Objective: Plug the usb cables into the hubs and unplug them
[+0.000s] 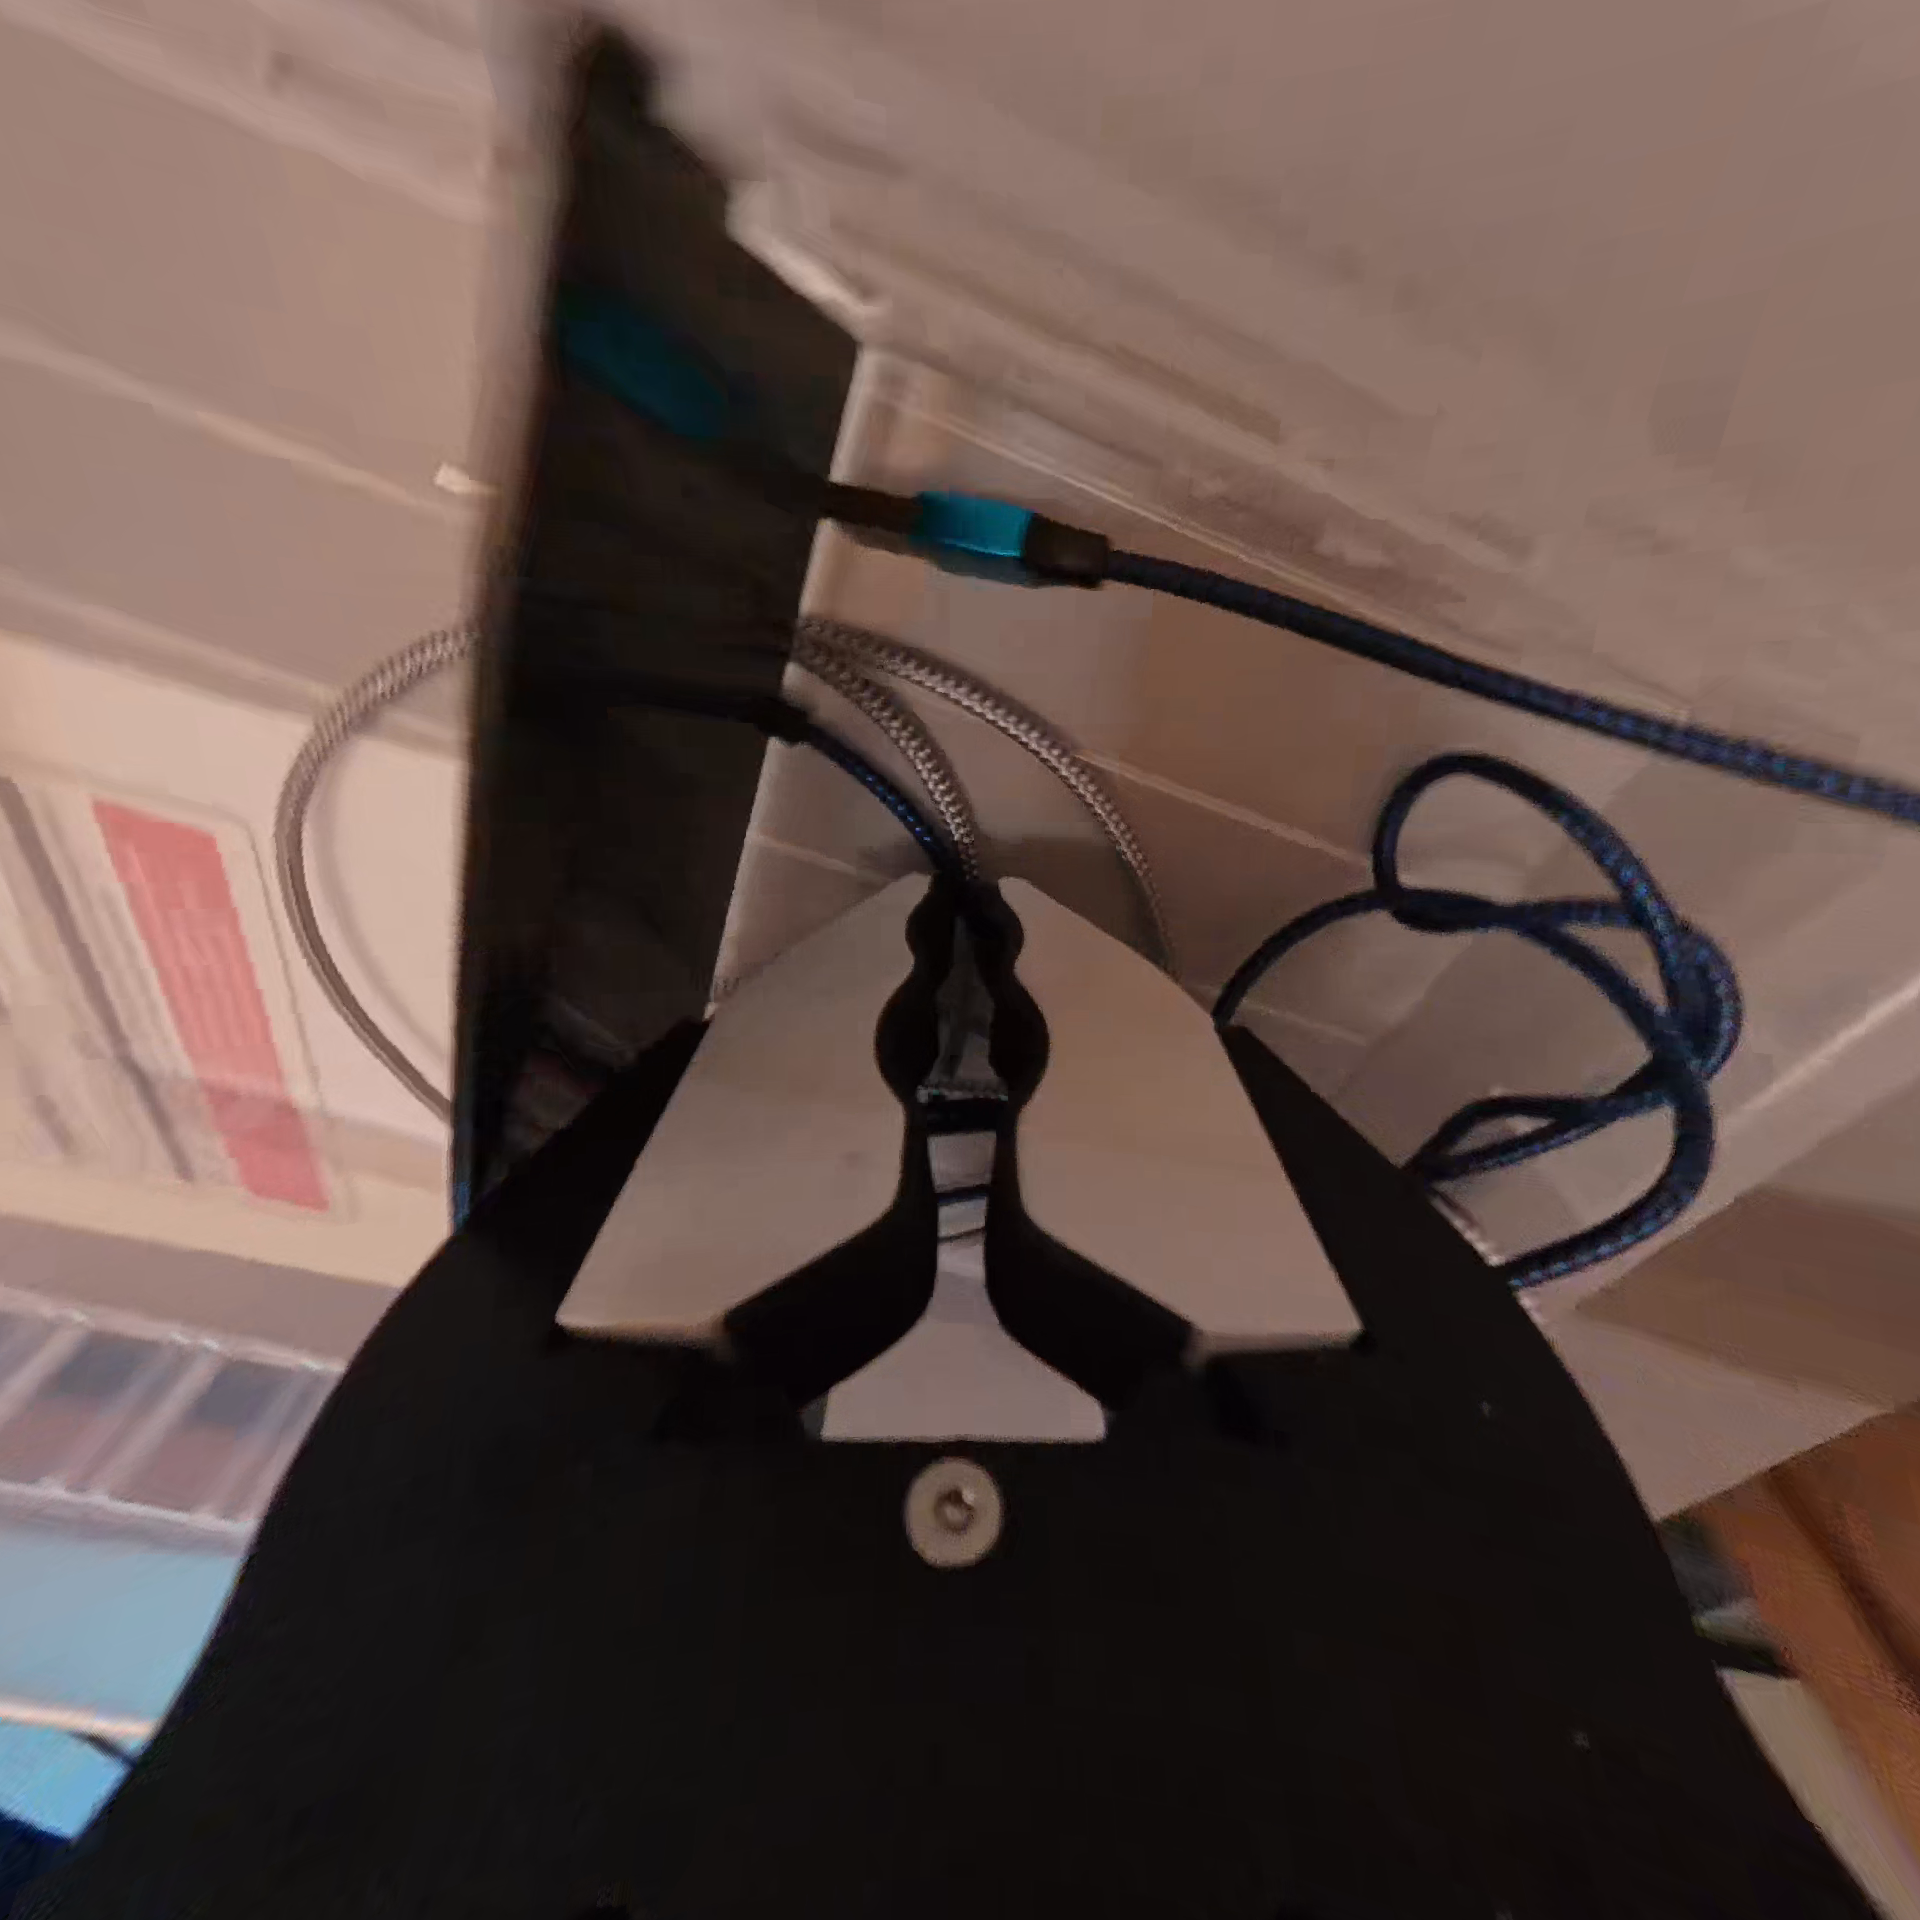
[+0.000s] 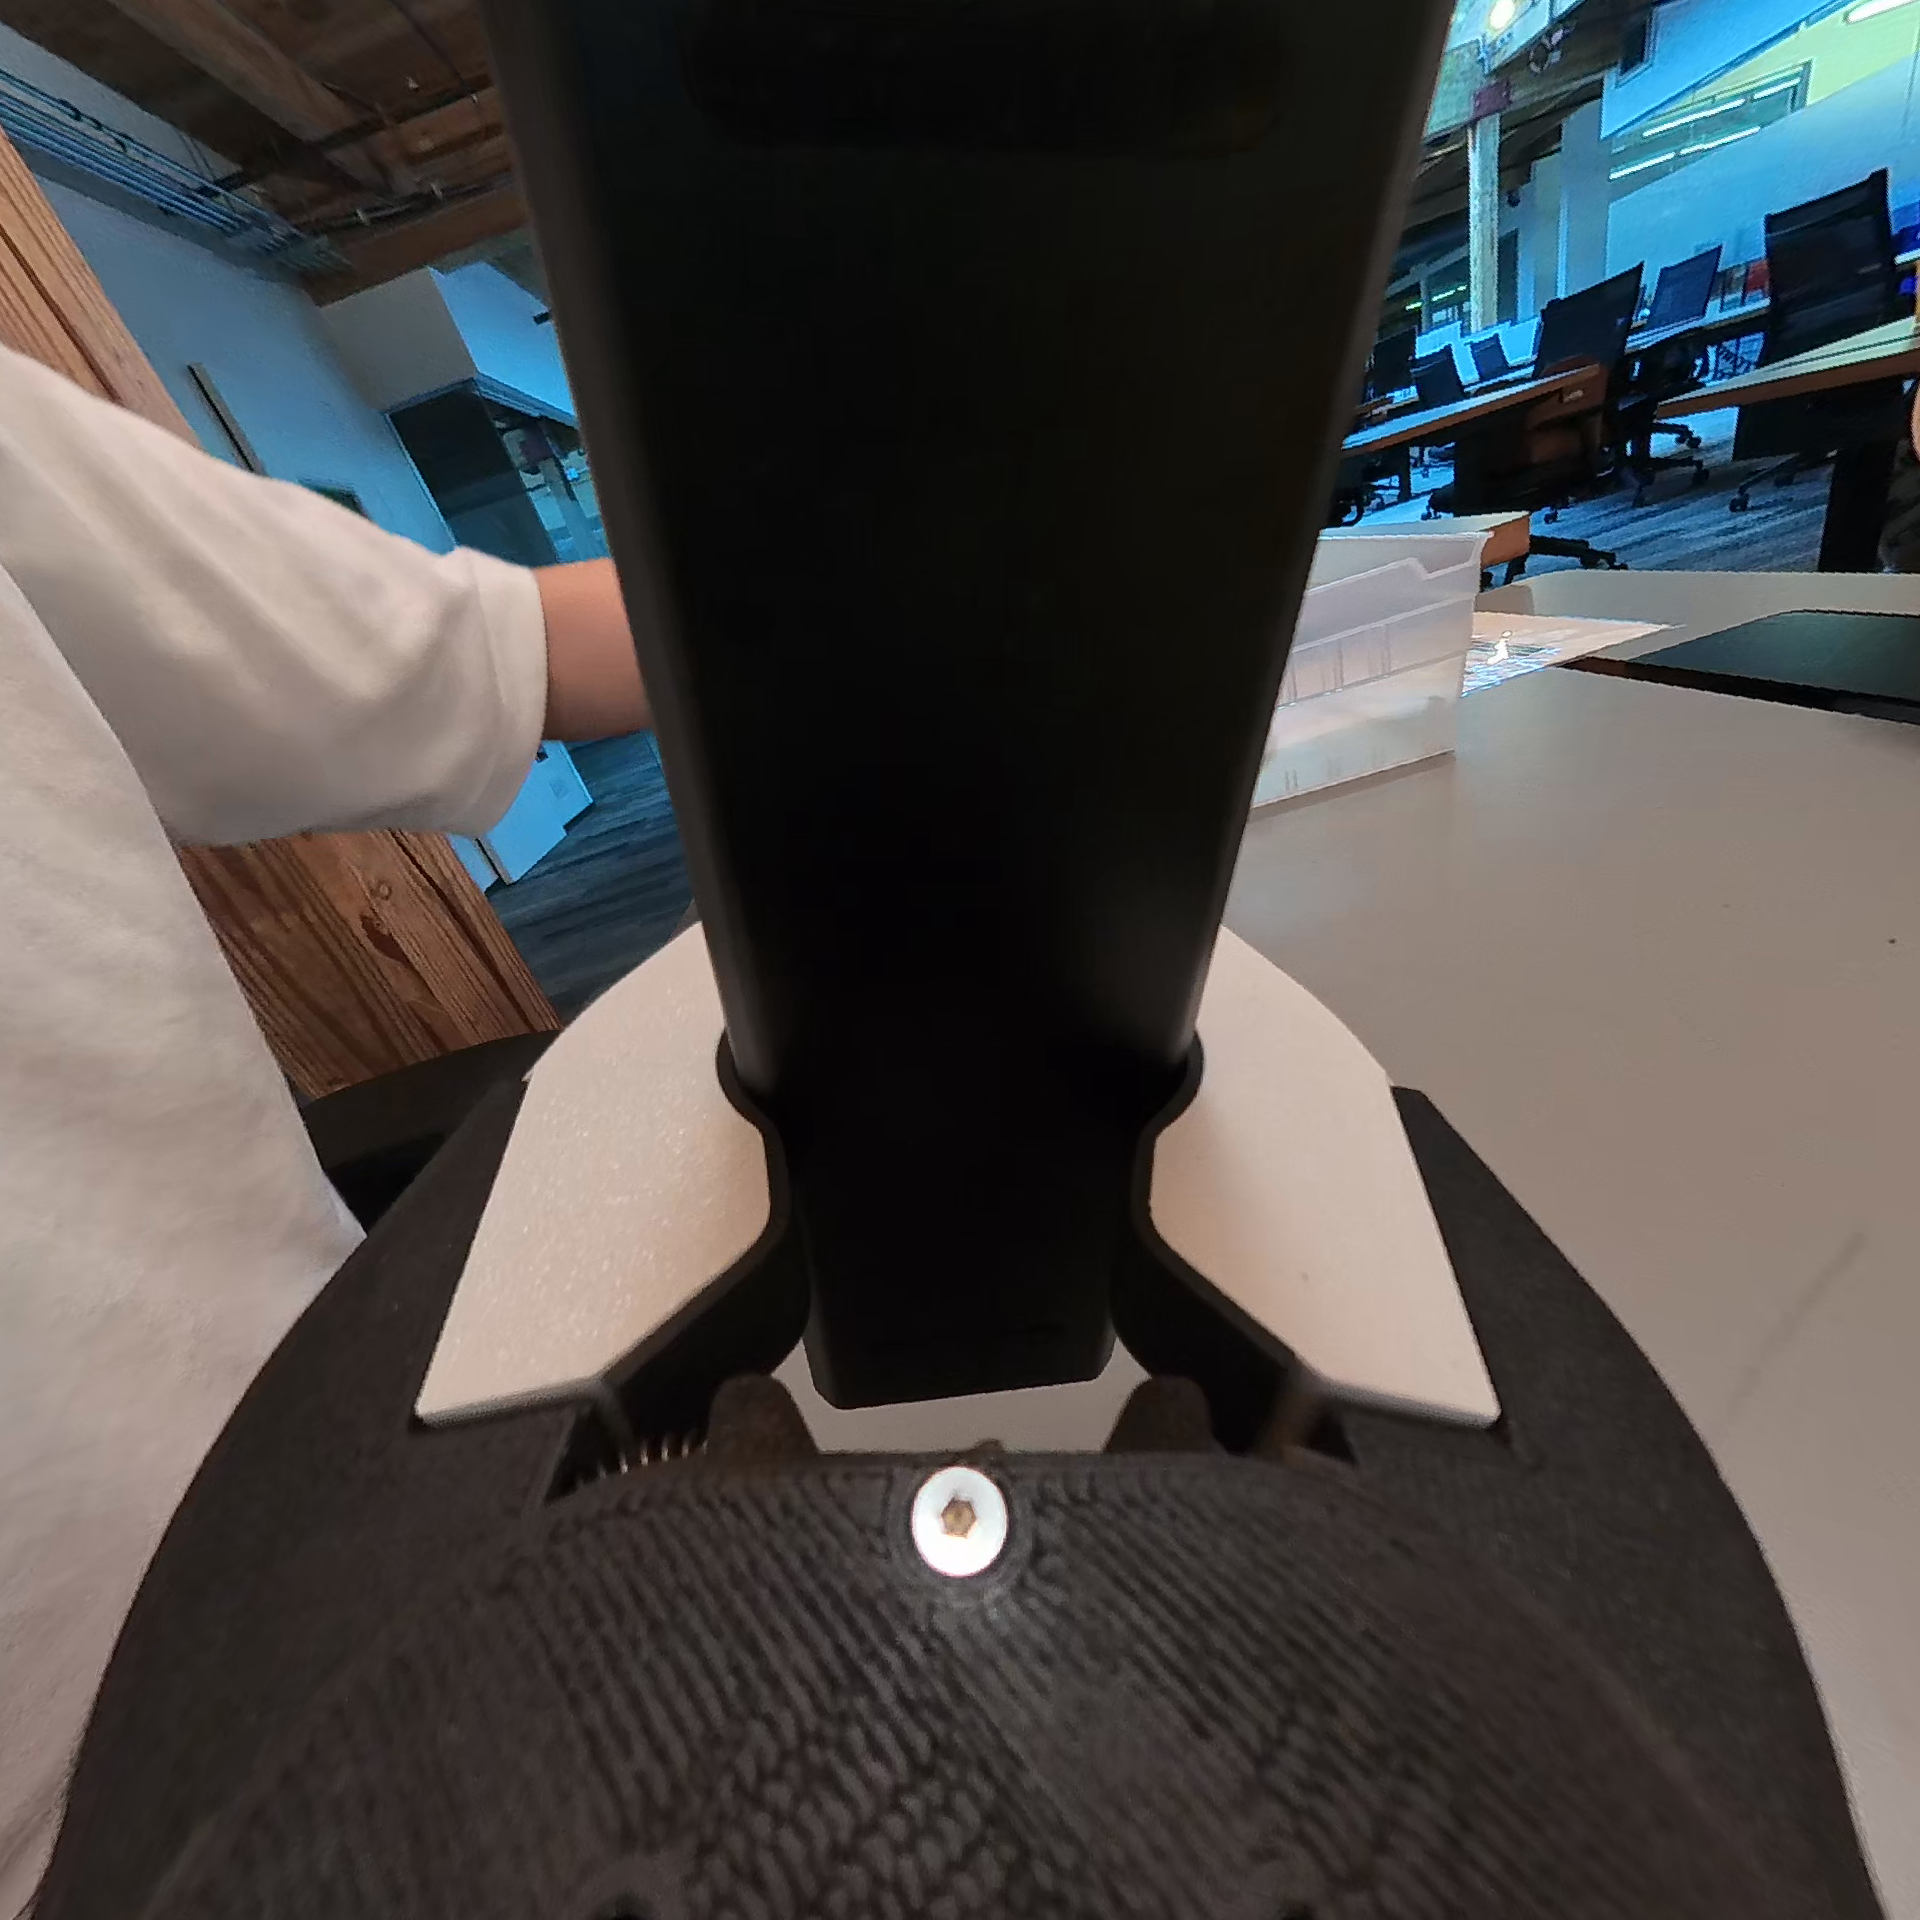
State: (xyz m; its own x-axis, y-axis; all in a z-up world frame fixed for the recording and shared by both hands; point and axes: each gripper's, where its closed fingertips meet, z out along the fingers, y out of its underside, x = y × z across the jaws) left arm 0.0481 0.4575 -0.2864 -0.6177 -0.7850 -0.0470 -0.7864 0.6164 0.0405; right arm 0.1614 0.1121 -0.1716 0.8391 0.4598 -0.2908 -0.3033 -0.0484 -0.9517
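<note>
In the left wrist view a black hub (image 1: 634, 644) stands on edge as a tall dark slab. A cable with a bright blue plug (image 1: 966, 535) is seated in its side, and a dark blue cable (image 1: 821, 743) is plugged in below it. My left gripper (image 1: 961, 904) is shut on a silver braided cable (image 1: 914, 748), which runs in between the pads close to the hub. In the right wrist view my right gripper (image 2: 961, 1049) is shut on the black hub (image 2: 935, 623), with its pads against both long sides.
A loose coil of dark blue cable (image 1: 1558, 1039) lies to the right on the pale table (image 2: 1558, 935). A clear plastic bin (image 2: 1371, 644) and a dark flat pad (image 2: 1787, 655) sit farther back. A person's white sleeve (image 2: 260, 623) and a wooden post (image 2: 364, 956) are at left. One gripper's finger ends stand about 40 cm off the other's.
</note>
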